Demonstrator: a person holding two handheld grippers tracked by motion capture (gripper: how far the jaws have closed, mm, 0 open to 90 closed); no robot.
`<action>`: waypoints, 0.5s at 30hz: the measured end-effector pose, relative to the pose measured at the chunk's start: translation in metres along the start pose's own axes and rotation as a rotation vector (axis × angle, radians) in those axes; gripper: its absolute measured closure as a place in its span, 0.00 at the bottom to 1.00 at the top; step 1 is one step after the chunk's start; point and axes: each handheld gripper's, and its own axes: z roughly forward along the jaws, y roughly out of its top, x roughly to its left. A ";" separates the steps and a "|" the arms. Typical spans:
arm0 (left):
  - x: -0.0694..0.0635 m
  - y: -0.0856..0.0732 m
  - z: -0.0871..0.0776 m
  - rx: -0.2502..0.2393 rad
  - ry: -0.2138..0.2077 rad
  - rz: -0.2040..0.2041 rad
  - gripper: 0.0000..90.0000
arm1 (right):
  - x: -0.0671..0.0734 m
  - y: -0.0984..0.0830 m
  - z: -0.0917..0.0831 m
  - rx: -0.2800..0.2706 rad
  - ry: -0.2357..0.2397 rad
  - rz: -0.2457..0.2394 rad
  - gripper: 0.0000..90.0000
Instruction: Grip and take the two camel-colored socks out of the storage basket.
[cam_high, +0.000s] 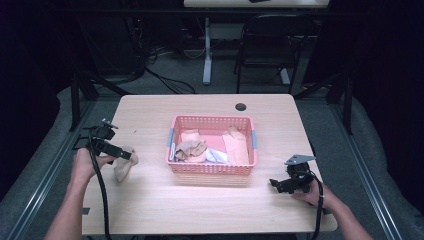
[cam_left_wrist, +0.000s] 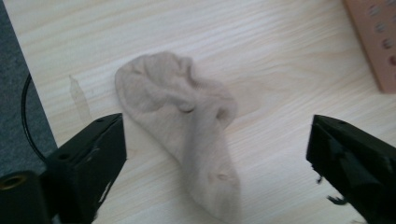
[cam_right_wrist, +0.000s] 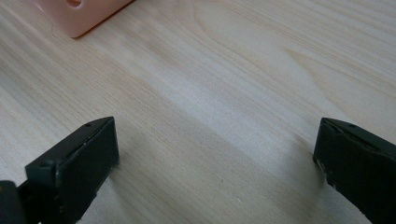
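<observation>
Overhead light bright on my table, room beyond nearly black, high view soft and low-res, my gripper views evenly lit, my jaws blurred up close, soft shadow beside the sock

Both tools wide apart, empty.

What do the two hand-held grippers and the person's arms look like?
Each hand-held gripper, left and right, is black with two blocky black jaws and a trailing black cable. The right one carries a grey three-cornered plate on top. The forearms are bare, without sleeves.
</observation>
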 end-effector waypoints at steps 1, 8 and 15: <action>-0.003 0.003 -0.003 -0.009 0.004 0.007 0.03 | 0.000 0.000 0.000 0.000 0.000 0.000 0.00; -0.027 0.024 -0.018 -0.049 0.004 0.085 0.00 | 0.000 0.000 0.000 0.000 0.000 0.000 0.00; -0.043 0.041 -0.020 -0.059 0.002 0.122 0.00 | 0.000 0.000 0.000 0.000 0.000 0.000 0.00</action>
